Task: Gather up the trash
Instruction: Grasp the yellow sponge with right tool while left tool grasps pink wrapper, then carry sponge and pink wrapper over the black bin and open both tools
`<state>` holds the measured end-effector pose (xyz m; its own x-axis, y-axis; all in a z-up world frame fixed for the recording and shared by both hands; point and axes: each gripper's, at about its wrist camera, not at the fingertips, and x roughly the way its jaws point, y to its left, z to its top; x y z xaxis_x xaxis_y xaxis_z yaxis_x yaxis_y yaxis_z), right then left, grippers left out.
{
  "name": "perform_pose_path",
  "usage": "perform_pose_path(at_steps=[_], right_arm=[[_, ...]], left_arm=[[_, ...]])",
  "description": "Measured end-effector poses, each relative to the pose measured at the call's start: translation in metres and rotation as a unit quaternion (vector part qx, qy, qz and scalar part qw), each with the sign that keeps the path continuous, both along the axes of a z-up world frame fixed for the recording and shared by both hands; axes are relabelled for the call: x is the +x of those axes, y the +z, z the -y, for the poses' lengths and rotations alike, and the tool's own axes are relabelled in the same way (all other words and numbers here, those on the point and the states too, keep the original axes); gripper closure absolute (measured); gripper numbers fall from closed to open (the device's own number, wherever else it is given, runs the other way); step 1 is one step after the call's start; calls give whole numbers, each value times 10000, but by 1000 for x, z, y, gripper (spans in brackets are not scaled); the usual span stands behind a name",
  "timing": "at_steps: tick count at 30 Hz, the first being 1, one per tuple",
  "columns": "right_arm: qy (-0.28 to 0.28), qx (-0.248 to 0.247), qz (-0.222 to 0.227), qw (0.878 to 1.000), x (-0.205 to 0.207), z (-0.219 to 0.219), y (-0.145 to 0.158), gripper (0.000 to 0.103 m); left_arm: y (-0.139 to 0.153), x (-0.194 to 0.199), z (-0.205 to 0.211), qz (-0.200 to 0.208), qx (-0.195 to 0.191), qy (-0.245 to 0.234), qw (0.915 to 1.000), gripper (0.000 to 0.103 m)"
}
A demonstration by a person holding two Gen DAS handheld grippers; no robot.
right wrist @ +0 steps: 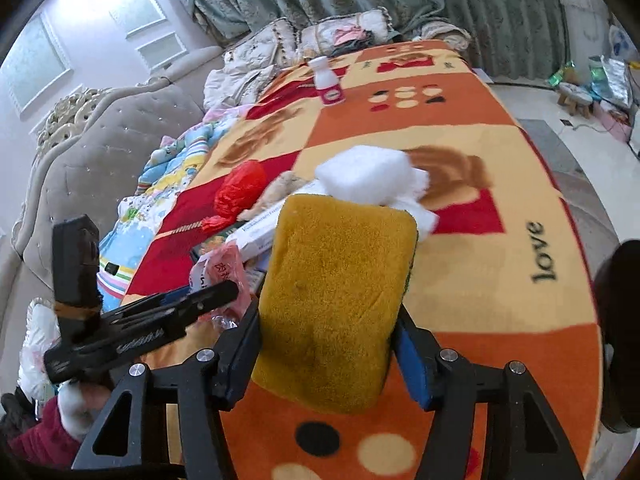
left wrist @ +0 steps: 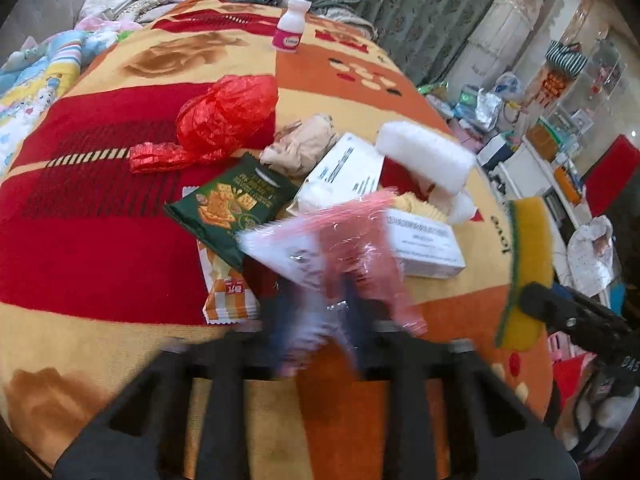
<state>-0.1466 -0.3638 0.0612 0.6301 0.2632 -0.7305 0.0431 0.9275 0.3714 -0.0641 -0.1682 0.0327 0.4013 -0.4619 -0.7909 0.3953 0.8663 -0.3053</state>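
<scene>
Pickup step — left gripper (left wrist: pixel 320 320) pinches the pink bag (left wrist: pixel 340 240), right gripper (right wrist: pixel 324 344) clamps the sponge (right wrist: pixel 340 296) — next needs a bin, none visible.

Litter pile (left wrist: pixel 320 184) on patterned blanket (left wrist: pixel 100 220)
</scene>
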Motion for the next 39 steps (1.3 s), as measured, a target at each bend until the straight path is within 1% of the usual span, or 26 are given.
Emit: perform_pose_path(at_steps=[1, 2, 4, 7, 11, 14, 19, 21, 22, 24, 25, 26, 27, 29, 33, 34, 35, 36, 37, 38, 39], right_arm=[[-28, 9, -10, 10000, -2, 4, -1, 43], [-50, 5, -13, 10000, -4, 8, -2, 43], [-69, -10, -14, 10000, -8, 14, -3, 43], [-119, 19, 3, 9999, -15, 22, -2, 43], [-190, 4, 43, 9998, -24, 33, 1, 43], [-304, -19, 68, 9995, -30, 44, 4, 43], [-518, -1, 15, 9987, -40, 63, 3, 43], [-573, 16, 4, 9984, -45, 70, 2, 43], [-601, 27, -12, 9982, -47, 73, 1, 43], [-652, 52, -51, 9978, -50, 79, -2, 43], [-673, 62, -70, 9977, -50, 81, -3, 43], [-690, 72, -89, 9976, -51, 83, -4, 43], [-705, 84, -105, 9974, -52, 84, -5, 43], [-718, 102, -118, 9973, -53, 86, -6, 43], [-746, 54, -100, 9972, -54, 92, -3, 43], [-761, 44, -93, 9970, -55, 94, -2, 43], [-775, 38, -88, 9969, -56, 96, -1, 43], [-791, 35, -89, 9968, -56, 99, -1, 42], [-809, 34, -95, 9967, -57, 101, -2, 42], [-823, 37, -101, 9966, -57, 103, -2, 42], [-839, 41, -106, 9964, -58, 105, -2, 42]], left_arm=[[-1, 0, -1, -59, -34, -20, 10000, 93], [0, -1, -1, -109, -87, -65, 9999, 97], [7, -6, -1, -47, -102, -141, 9998, 98], [20, -14, 0, -15, -257, -292, 9992, 99], [40, -24, 14, 136, -409, -504, 9978, 99], [47, -29, 31, 209, -437, -705, 9963, 99], [43, -36, 57, 217, -314, -1038, 9939, 99], [36, -36, 65, 107, -415, -1193, 9919, 97], [31, -35, 69, 14, -488, -1318, 9901, 95], [25, -36, 77, 3, -472, -1412, 9889, 71], [23, -37, 81, 22, -489, -1446, 9883, 49], [20, -37, 84, -2, -570, -1468, 9875, 40], [17, -37, 87, -61, -632, -1510, 9865, 40], [12, -39, 96, -95, -509, -1587, 9860, 40], [-1, -51, 119, 119, 146, -1812, 9833, 40], [-4, -54, 124, 165, 295, -1827, 9826, 40], [-7, -54, 126, 151, 353, -1835, 9823, 43], [-9, -55, 127, 115, 333, -1829, 9825, 51], [-10, -54, 127, 78, 344, -1808, 9829, 78], [-12, -53, 128, 58, 406, -1792, 9830, 91], [-11, -53, 128, 38, 416, -1814, 9825, 91]])
